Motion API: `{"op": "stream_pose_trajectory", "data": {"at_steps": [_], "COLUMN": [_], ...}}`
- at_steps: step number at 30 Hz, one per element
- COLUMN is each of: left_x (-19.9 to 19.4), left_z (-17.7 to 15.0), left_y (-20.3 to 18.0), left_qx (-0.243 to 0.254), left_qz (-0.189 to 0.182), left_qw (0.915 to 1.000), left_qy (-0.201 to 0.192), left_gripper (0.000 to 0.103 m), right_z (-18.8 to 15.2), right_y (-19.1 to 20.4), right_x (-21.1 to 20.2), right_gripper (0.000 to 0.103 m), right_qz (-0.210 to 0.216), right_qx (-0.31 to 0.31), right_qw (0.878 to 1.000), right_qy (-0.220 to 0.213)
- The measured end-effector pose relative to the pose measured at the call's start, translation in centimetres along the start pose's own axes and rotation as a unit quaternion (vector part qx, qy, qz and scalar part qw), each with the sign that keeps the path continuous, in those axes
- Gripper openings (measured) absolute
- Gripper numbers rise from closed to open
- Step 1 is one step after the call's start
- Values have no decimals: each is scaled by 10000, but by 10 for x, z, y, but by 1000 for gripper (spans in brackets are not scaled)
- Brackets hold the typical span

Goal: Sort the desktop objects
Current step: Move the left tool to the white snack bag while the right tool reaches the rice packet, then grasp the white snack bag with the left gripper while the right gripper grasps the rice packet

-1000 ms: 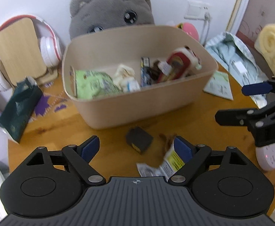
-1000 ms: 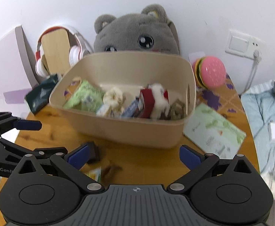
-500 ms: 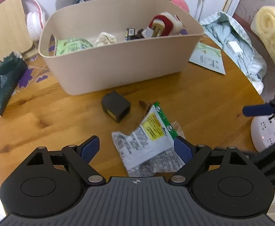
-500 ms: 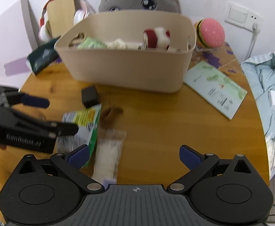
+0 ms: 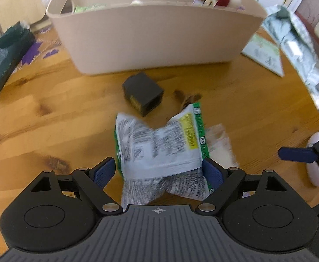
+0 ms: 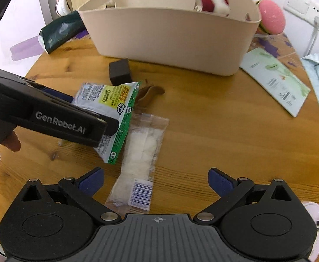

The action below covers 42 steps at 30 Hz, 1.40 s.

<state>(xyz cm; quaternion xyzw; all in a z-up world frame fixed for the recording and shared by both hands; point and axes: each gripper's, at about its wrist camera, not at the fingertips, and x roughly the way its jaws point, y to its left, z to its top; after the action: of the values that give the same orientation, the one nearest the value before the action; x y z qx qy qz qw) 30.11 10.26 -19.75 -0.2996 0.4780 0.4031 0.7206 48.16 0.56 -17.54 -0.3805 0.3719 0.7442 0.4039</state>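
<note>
- Left gripper spread wide — snack packet sits between its jaws, not pinched.
- Right gripper released — clear wrapper just ahead.

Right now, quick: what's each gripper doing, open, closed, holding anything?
Left gripper: open, fingers on either side of the green snack packet, not yet clamped.
Right gripper: open, empty, above the table.

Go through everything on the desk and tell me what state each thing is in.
Left hand-held gripper: open, straddling snack packet
Right hand-held gripper: open, empty
Snack packet: crumpled, on table
Clear packet: flat, sealed
Bin: upright, partly filled
Black box: on table, outside bin
</note>
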Motion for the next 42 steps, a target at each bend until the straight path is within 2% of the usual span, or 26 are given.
{"op": "stream_pose_trajectory", "data": {"at_steps": [10, 18, 20, 23, 27, 33, 36, 39, 42], "left_x": [15, 12, 12, 9, 6, 14, 13, 9, 9], "left_z": [-4, -6, -8, -10, -10, -5, -3, -1, 5], "left_y": [20, 15, 12, 10, 9, 14, 13, 13, 16], "left_qx": [-98, 487, 703, 1028, 1427, 1674, 1872, 1998, 1995], "left_qz": [158, 482, 654, 994, 1235, 1367, 1508, 1590, 1459], "left_qw": [9997, 9976, 9952, 9890, 9806, 9748, 9684, 9634, 9652], "left_qy": [127, -139, -215, -389, -528, -546, -668, -817, -849], "left_gripper": [88, 88, 88, 88, 88, 90, 90, 92, 94], "right_z": [11, 9, 7, 7, 9, 11, 12, 13, 14], "right_y": [9, 8, 7, 7, 8, 9, 8, 8, 8], "right_x": [27, 34, 36, 37, 38, 39, 40, 42, 43], "right_gripper": [103, 100, 94, 94, 93, 94, 94, 99, 102], "right_qz": [-175, -257, -286, -291, -298, -321, -337, -342, -340], "right_qx": [-98, -150, -173, -229, -285, -353, -363, -360, -349], "right_qw": [9996, 9991, 9990, 9989, 9988, 9985, 9984, 9983, 9983], "right_qy": [181, 296, 313, 295, 268, 254, 257, 303, 320]}}
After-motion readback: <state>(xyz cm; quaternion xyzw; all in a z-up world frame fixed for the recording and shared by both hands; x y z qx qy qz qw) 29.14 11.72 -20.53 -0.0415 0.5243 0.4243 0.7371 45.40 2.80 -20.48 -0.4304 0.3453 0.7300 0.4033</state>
